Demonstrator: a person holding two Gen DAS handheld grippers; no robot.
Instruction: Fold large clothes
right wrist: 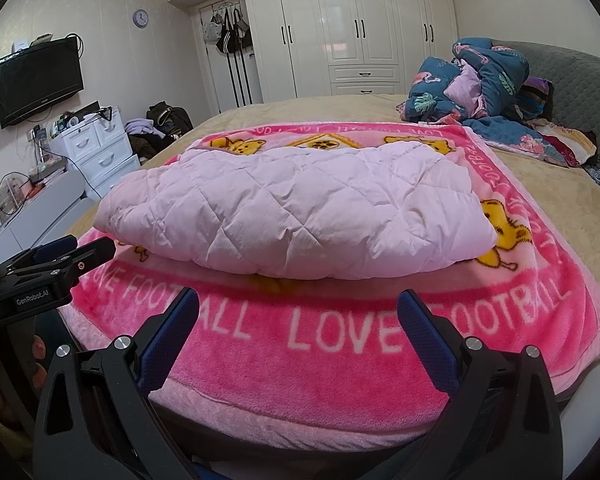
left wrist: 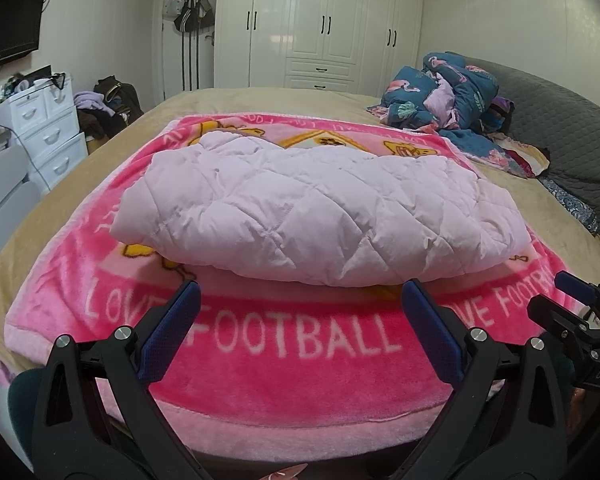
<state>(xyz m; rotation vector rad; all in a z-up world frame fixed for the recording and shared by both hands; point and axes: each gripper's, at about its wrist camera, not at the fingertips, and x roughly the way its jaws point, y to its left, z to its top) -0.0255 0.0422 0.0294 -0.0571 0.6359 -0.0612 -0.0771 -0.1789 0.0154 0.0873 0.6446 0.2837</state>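
While your left gripper (left wrist: 300,300) and right gripper (right wrist: 298,308) hang spread wide and hold nothing, the folded pink jacket (left wrist: 312,212) lies at 12 o'clock of both, on the blanket (left wrist: 300,364) covering the bed (left wrist: 260,100). A bedding heap (left wrist: 444,96) sits at 2 o'clock.

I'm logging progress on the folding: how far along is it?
Done: the pale pink quilted garment lies in a folded bundle on the pink blanket. In hand: nothing; the left gripper and right gripper are open, short of it. Left: possibly a final fold or tidy.
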